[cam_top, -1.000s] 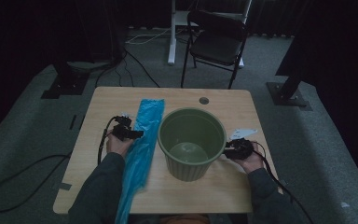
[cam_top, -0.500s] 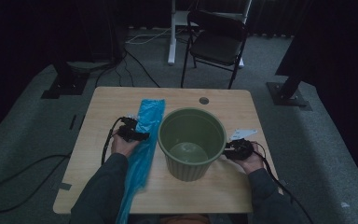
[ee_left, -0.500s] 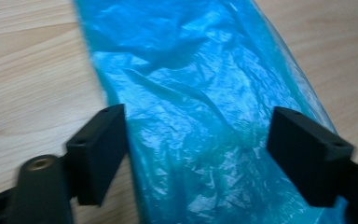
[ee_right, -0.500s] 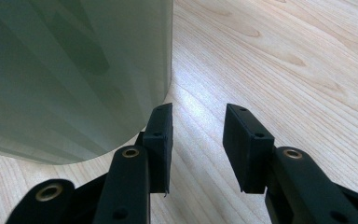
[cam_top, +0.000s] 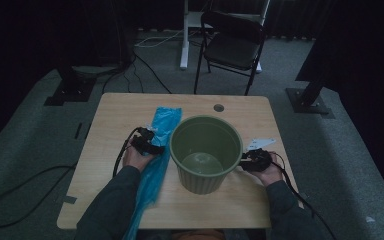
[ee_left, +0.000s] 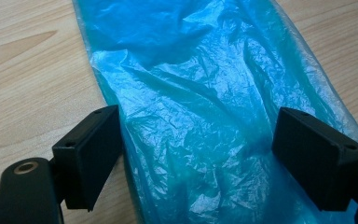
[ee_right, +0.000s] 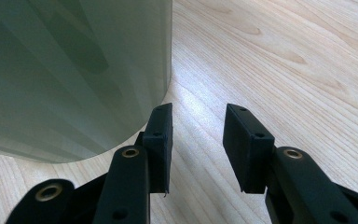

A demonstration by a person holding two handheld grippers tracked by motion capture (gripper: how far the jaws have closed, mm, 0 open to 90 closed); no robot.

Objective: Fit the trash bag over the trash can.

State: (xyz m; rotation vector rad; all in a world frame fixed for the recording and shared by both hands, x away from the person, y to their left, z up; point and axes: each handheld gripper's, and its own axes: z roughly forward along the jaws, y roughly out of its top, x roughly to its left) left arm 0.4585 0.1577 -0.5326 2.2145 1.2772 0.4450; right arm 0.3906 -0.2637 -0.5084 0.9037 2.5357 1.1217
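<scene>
A green plastic bin [cam_top: 205,152] stands upright in the middle of the wooden table [cam_top: 110,115]. Left of it lies a flat blue plastic bag [cam_top: 159,150], running from mid-table over the front edge. My left gripper [cam_top: 152,145] hovers at the bag's left edge, open wide, its jaws straddling the crinkled blue film [ee_left: 200,126]. My right gripper [cam_top: 245,161] rests low beside the bin's right side, open, with bare wood between its jaws. In the right gripper view the bin wall [ee_right: 70,70] curves just left of the left jaw.
A white paper scrap [cam_top: 260,143] lies by the right hand. A round grommet hole [cam_top: 218,107] sits near the table's far edge. A black folding chair [cam_top: 232,47] stands beyond the table. Cables trail off the left side to the floor.
The left gripper has moved slightly right onto the bag's edge. The right gripper and the bin have stayed put.
</scene>
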